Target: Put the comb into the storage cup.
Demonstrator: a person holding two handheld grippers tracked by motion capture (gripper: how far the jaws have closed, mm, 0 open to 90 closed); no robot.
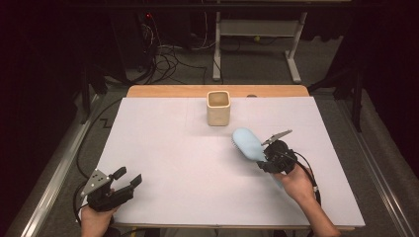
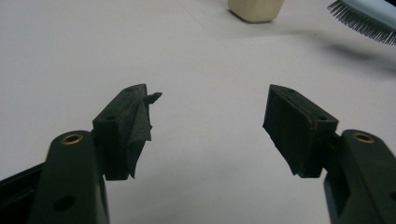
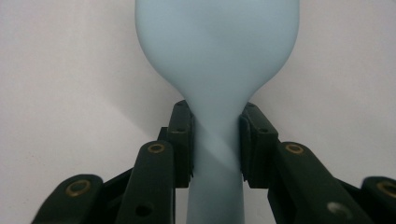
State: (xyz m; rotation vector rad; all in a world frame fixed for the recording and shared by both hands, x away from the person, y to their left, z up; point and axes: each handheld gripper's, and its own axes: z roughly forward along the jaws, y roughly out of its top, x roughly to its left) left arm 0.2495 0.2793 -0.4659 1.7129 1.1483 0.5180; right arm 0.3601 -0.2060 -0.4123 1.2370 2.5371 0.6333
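**Brush held by its neck, cup waiting at the far edge**

Lower left of the high view: the left gripper sits at the near table corner w/ jaws roughly half apart and nothing between them. In the left gripper view the two black pads frame only bare white surface. Looks parked there to stay out of the way, prob. ready to steady sthg later.

Right of centre in the high view: the right gripper is clamped on the pale blue hairbrush. The right gripper view shows why the grip sits where it does: the pads pinch the narrow neck just below where the head widens, so the flare stops the brush sliding out. Handle runs back toward the person's hand. Head points up-left in the frame, toward the cup; the left gripper view's top right corner shows dark bristles facing down, w/ a shadow under them, so the brush seems lifted off the white table, tho I can't be certain.

Upper centre: a cream squarish cup, upright, mouth open, near the far edge, apart from the brush. My guess: the brush is headed there.
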